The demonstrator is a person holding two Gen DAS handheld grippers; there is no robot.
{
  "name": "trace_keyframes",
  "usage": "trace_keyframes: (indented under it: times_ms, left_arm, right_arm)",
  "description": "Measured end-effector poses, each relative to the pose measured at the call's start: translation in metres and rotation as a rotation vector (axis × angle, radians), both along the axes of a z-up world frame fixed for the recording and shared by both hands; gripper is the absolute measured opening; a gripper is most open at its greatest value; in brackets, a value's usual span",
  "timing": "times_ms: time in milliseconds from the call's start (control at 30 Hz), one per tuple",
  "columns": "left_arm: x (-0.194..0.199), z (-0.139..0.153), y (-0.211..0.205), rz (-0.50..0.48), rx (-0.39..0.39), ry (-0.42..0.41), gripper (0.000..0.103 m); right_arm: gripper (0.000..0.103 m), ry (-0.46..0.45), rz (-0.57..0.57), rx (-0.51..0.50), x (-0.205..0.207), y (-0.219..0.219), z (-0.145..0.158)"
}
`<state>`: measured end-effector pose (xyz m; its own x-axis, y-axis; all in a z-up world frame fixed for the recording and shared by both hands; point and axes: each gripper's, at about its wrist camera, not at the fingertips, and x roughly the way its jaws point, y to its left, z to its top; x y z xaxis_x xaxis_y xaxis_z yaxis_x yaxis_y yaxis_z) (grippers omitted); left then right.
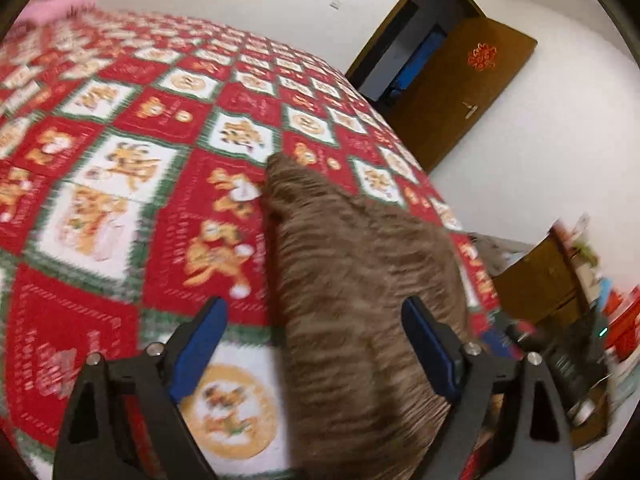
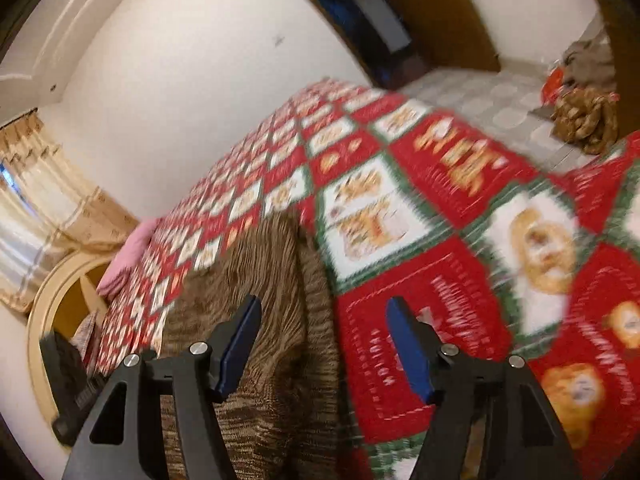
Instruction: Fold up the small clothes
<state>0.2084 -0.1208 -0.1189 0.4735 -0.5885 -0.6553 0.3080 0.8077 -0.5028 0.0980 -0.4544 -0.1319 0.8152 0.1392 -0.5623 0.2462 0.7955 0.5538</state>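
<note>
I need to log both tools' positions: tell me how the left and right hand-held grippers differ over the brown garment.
The left hand-held gripper has the brown garment under its right finger and the patterned bedspread under its left. The right hand-held gripper is mirrored: garment under its left finger, bedspread under its right. Both are open, holding nothing, with blue pads.

The brown garment is a fuzzy, ribbed knit cloth. The bedspread under it looks like soft printed fabric (matt, not shiny). The door is smooth brown wood with a slight gloss.
</note>
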Motion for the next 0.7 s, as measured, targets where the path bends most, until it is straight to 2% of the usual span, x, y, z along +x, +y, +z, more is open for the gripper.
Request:
trace_keyframes:
  times_ms: [33,133,267,433,567,700]
  left_arm:
    - [0.005,-0.002,-0.006,-0.006,-0.002,0.016,0.090]
    - [0.016,-0.019,-0.023,-0.017,0.058,0.052,0.088]
    - [0.001,-0.019,-0.041,-0.049,0.190,-0.056,0.088]
    - [0.007,-0.019,-0.043,-0.057,0.197,-0.049,0.088]
    - [0.009,-0.017,-0.051,-0.076,0.261,-0.047,0.089]
    - [0.007,-0.019,-0.050,-0.069,0.273,-0.062,0.090]
  right_arm:
    - [0.066,0.005,0.028,-0.008,0.004,0.004,-0.001]
    - [0.066,0.047,0.078,-0.086,0.016,0.018,-0.002]
    - [0.066,0.059,0.128,-0.144,0.023,0.030,-0.004]
    - [0.066,0.065,0.219,-0.094,0.031,0.036,-0.005]
    - [0.066,0.094,0.229,-0.069,0.044,0.026,-0.005]
    - [0.066,0.098,0.253,-0.039,0.062,0.021,-0.008]
